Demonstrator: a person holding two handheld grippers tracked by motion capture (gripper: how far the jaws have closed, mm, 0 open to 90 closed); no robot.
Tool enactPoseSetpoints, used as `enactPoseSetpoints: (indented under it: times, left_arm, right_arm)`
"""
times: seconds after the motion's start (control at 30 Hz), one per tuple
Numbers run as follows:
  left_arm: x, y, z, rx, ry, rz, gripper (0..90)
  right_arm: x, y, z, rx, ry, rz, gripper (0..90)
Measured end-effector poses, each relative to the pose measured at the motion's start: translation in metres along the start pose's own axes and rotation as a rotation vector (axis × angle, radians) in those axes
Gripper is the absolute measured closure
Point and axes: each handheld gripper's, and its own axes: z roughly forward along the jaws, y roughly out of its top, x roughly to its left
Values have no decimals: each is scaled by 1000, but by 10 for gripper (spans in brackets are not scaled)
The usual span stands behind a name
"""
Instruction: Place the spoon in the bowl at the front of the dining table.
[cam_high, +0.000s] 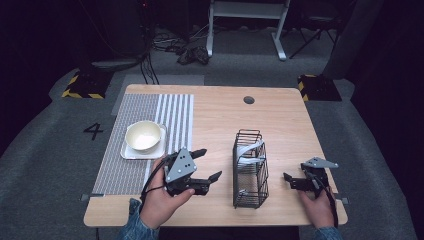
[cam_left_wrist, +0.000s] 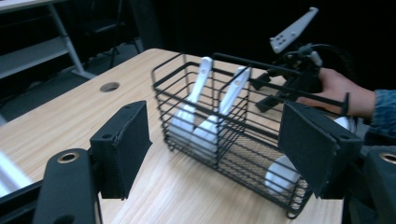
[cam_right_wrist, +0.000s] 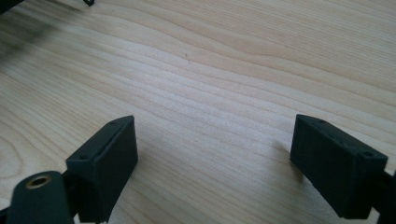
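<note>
Both grippers gape empty beside the wire basket; a careless reach could tip it, spilling spoons.

A single "4" is marked in black on the grey floor, left of the table, at the left middle of the high view.
</note>
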Motion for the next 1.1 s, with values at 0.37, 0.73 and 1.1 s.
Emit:
enactPoseSetpoints:
  times: [0.37, 0.73, 1.1]
  left_arm:
    - [-23, 7, 15, -19, -123, 26, 279]
    - [-37, 9, 26, -54, -230, 51, 342]
    - [-37, -1, 45, -62, -294, 55, 345]
  right_arm:
    - [0, 0, 0, 0, 0, 0, 148]
    - [0, 0, 0, -3, -1, 0, 148]
    - [0, 0, 0, -1, 0, 3, 148]
